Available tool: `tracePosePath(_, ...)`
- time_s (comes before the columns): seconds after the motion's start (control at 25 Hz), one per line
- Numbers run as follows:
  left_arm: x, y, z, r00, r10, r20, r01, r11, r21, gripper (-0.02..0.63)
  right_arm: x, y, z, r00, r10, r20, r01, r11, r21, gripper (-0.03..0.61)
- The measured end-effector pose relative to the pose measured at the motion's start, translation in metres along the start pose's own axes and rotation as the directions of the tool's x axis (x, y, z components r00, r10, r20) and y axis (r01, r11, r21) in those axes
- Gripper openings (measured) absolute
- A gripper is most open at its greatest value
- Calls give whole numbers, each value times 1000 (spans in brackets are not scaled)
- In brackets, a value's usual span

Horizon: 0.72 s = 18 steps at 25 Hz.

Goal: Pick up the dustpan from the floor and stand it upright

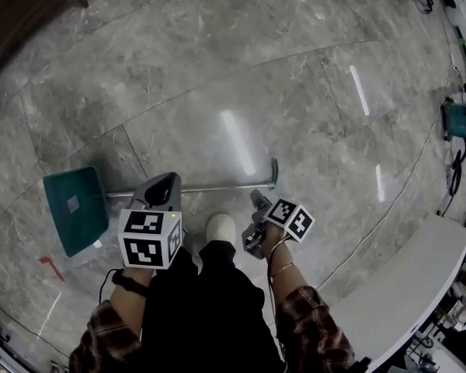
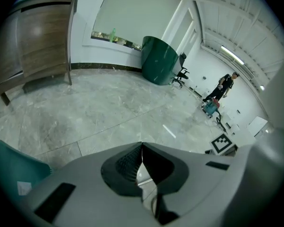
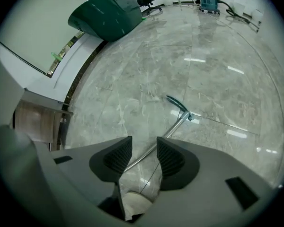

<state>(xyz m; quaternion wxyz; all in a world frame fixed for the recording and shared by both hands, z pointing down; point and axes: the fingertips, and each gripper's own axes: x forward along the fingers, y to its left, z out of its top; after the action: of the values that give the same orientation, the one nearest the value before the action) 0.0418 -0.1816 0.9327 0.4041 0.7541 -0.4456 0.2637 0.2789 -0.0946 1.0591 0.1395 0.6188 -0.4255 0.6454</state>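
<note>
The dustpan lies flat on the grey marble floor, its teal pan (image 1: pixel 76 208) at the left and its metal handle (image 1: pixel 217 186) running right to a dark grip (image 1: pixel 273 169). My left gripper (image 1: pixel 165 186) hangs over the handle near the pan, shut, with nothing between its tips (image 2: pixel 142 146); the pan's corner (image 2: pixel 14 174) shows at its lower left. My right gripper (image 1: pixel 258 202) is just short of the grip end and stands open (image 3: pixel 144 144). Through its gap the handle (image 3: pixel 176 126) shows on the floor beyond, untouched.
My shoe (image 1: pixel 220 229) stands between the grippers. A white counter (image 1: pixel 419 278) curves at the lower right, with cables and a teal machine (image 1: pixel 458 121) beyond. A wooden cabinet (image 2: pixel 42 41) and a dark green curved desk (image 3: pixel 106 11) stand by the wall. A person (image 2: pixel 222 86) stands far off.
</note>
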Motion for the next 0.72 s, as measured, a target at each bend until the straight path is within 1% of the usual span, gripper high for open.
tracePosePath(0.08,21,8,-6,1000,-13,-2,13,1000,-12,12,24,-18,1,1000,-26,0,26,999,32,152)
tracePosePath(0.24,58,24,-5,999,-33,15,33,999,-2,11,65,-49,8,997,-80,8,79,992,96,152)
tracePosePath(0.44,82,39,-5,999,-37,22,37,999,15,12,100,-90,12,986,-165,-13,165,972,167,152)
tracePosePath(0.56,90,46,-5,999,-38,29,37,999,20,12,116,-102,10,981,-189,-34,192,956,223,152)
tracePosePath(0.72,97,54,-4,999,-32,26,32,999,22,12,135,-105,4,977,-206,-48,211,936,281,152)
